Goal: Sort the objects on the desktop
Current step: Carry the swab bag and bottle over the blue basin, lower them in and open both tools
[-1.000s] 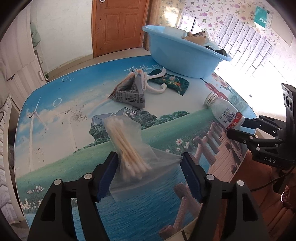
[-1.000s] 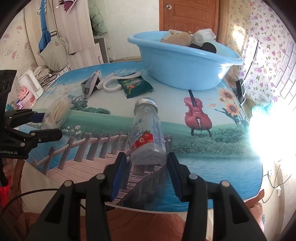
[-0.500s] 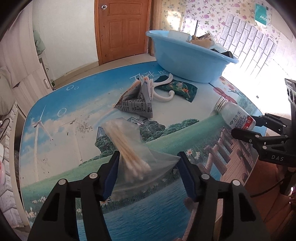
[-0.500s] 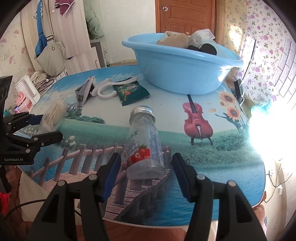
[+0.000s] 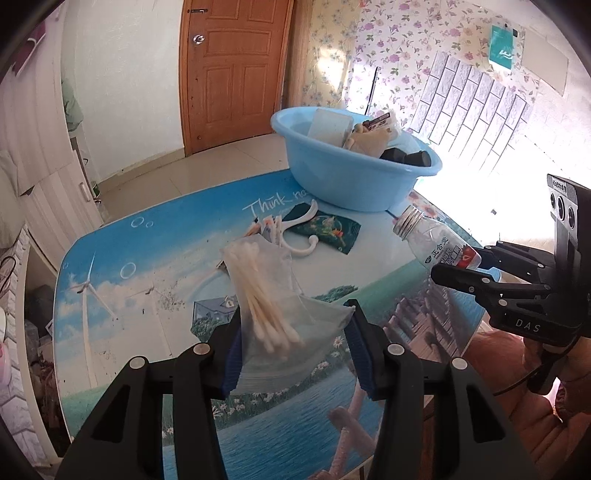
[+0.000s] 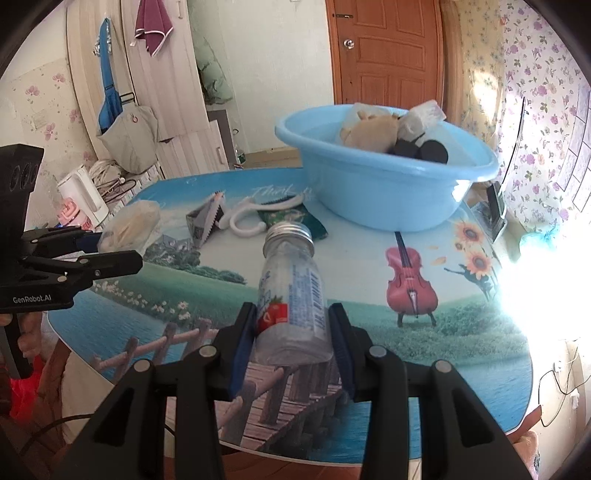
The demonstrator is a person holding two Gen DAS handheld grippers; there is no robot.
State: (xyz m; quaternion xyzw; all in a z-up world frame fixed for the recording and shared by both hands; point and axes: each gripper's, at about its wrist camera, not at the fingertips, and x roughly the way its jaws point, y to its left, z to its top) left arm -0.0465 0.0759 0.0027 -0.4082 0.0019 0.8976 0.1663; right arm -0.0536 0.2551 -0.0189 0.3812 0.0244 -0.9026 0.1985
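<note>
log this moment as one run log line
left gripper: closing on clear plastic bag of cotton swabs | right gripper: closing on clear plastic bottle with metal cap | target: light blue plastic basin, not reached

Wooden door (image 6: 388, 51) closed, at 12 o'clock behind the counter. Maroon towel (image 6: 153, 24) and blue bag (image 6: 109, 92) hang at 10 o'clock. White kettle (image 6: 83, 197) at 9 o'clock. Floral wallpaper (image 5: 399, 44) at 1 o'clock.
</note>
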